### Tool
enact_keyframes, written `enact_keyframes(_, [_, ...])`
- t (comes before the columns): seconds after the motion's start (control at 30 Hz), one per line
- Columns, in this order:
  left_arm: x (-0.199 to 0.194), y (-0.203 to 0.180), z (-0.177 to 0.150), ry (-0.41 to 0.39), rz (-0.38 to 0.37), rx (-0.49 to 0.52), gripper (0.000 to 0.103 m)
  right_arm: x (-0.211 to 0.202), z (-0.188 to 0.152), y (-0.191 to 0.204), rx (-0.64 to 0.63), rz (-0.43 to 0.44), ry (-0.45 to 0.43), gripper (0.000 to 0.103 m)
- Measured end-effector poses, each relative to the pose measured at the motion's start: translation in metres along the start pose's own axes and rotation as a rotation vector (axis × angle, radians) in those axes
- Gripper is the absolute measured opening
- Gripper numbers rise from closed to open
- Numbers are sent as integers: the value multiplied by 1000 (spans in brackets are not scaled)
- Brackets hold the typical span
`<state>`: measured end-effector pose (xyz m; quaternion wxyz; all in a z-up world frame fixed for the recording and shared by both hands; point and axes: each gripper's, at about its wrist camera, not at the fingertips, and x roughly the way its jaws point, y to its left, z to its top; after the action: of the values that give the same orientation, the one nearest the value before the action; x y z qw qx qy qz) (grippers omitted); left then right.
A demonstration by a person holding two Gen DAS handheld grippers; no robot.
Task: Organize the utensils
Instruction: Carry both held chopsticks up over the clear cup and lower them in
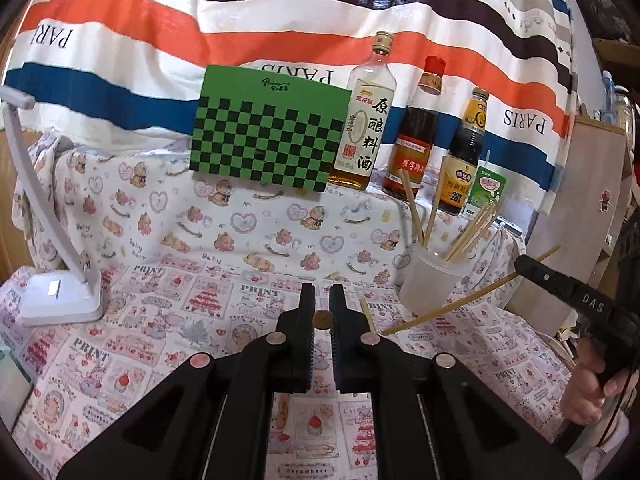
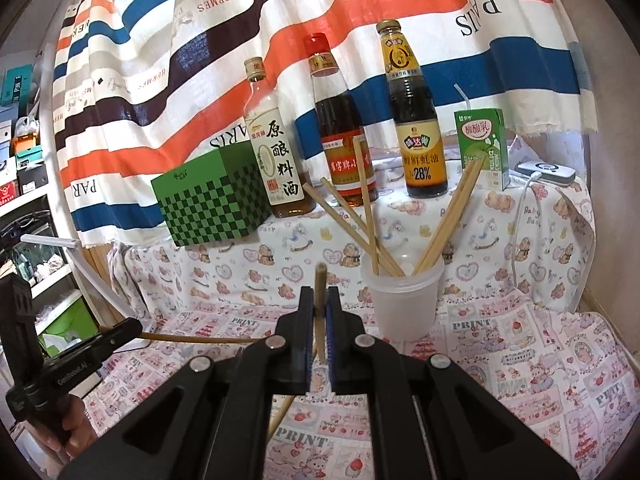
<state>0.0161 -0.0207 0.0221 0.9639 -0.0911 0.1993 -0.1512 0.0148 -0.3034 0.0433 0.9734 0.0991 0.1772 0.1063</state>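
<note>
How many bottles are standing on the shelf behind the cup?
3, in a row right of the green box: a pale cooking wine bottle, a red-capped dark bottle in the middle, and a gold-capped oyster sauce bottle beside the green carton.

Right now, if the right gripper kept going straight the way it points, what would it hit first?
Probably the translucent plastic cup of chopsticks, just right of the line. The right gripper, shut on a chopstick, aims at the teddy-bear cloth beyond; dead ahead looks free until that cloth, though depth is unclear.
</note>
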Motion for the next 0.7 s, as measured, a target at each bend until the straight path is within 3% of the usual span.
enact_keyframes(0.23, [-2,-24,26,16,44,60,6,-11,26,-5,-29,-16,31,5])
enact_keyframes(0.7, [-28,-68,85,5,42,155,6,-52,85,-8,-65,-21,-70,5])
